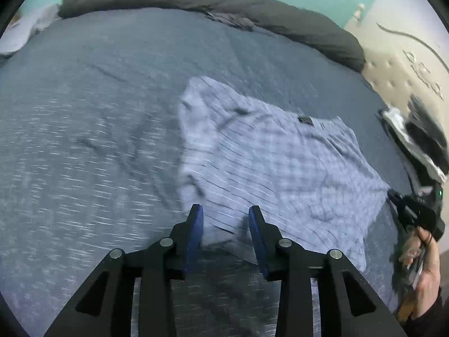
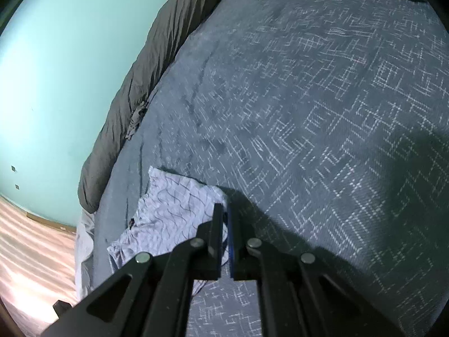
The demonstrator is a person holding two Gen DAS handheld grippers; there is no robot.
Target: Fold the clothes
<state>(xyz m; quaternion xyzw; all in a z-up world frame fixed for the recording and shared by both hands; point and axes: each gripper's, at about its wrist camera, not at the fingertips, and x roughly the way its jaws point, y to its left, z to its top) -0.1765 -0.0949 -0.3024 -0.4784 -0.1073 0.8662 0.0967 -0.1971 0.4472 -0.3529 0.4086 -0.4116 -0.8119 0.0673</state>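
Note:
A light blue plaid pair of shorts [image 1: 269, 163] lies spread on the blue patterned bedspread [image 1: 84, 140]. My left gripper [image 1: 226, 210] is open, its blue pads on either side of the near edge of the shorts, not closed on them. In the right wrist view the same shorts [image 2: 174, 213] lie to the left. My right gripper [image 2: 226, 210] is shut, its jaws pinching a corner of the shorts. The right gripper and the hand holding it also show at the right edge of the left wrist view [image 1: 415, 219].
A dark grey rolled duvet [image 1: 224, 2] runs along the far edge of the bed by the teal wall [image 2: 56, 84]. A pile of black and white clothes [image 1: 418, 140] lies at the right edge. A beige tufted headboard [image 1: 398, 67] stands beyond. Wooden floor [image 2: 28, 252] shows at lower left.

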